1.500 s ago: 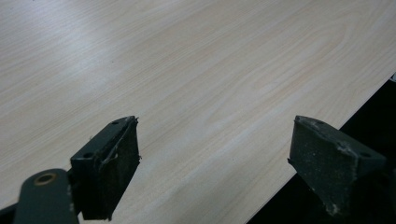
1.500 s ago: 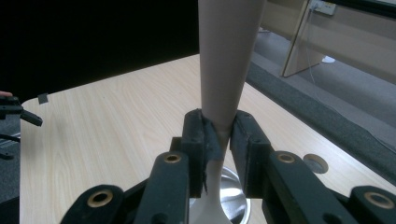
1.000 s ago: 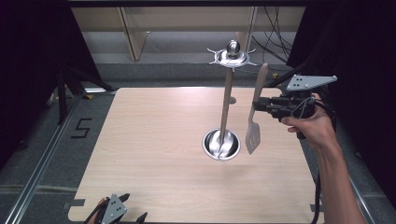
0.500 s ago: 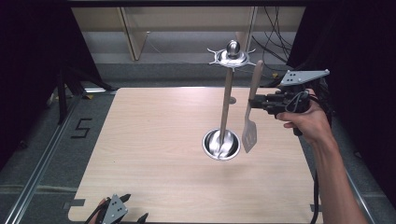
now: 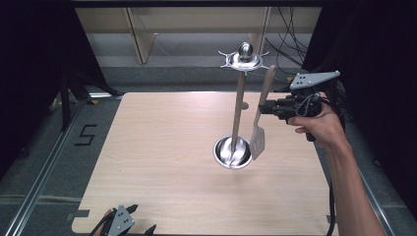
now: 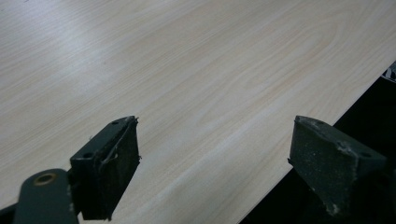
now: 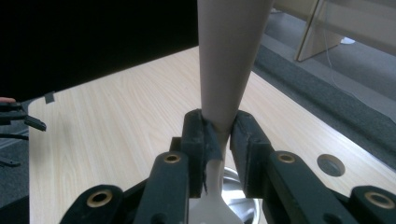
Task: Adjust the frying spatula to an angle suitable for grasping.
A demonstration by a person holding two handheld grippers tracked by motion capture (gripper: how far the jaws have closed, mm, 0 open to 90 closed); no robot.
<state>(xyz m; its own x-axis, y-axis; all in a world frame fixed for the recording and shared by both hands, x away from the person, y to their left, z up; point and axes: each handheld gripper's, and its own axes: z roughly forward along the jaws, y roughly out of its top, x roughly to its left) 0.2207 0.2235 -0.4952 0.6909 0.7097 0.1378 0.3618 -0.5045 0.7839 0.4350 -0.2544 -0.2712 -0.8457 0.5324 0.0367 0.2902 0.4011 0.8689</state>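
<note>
A utensil stand (image 5: 239, 101) rises from a round steel base (image 5: 232, 152) in the middle of the table, with a hooked steel crown (image 5: 244, 59) on top. My right gripper (image 5: 262, 108) is shut on a spatula (image 5: 259, 118), held upright just right of the stand's pole, blade down above the base's right edge. In the right gripper view the spatula's wooden handle (image 7: 229, 56) stands up between the closed jaws. My left gripper (image 5: 123, 222) rests at the table's near left edge, open with nothing between its pads (image 6: 114, 170).
The light wooden table (image 5: 162, 147) has a dark drop beyond its near edge. A shelf unit (image 5: 142, 37) and cables (image 5: 290, 44) lie behind the table. A "5" mark (image 5: 84, 135) is on the floor at left.
My right gripper has carried the spatula slightly up and left, closer to the stand's pole. The left gripper has stayed put.
</note>
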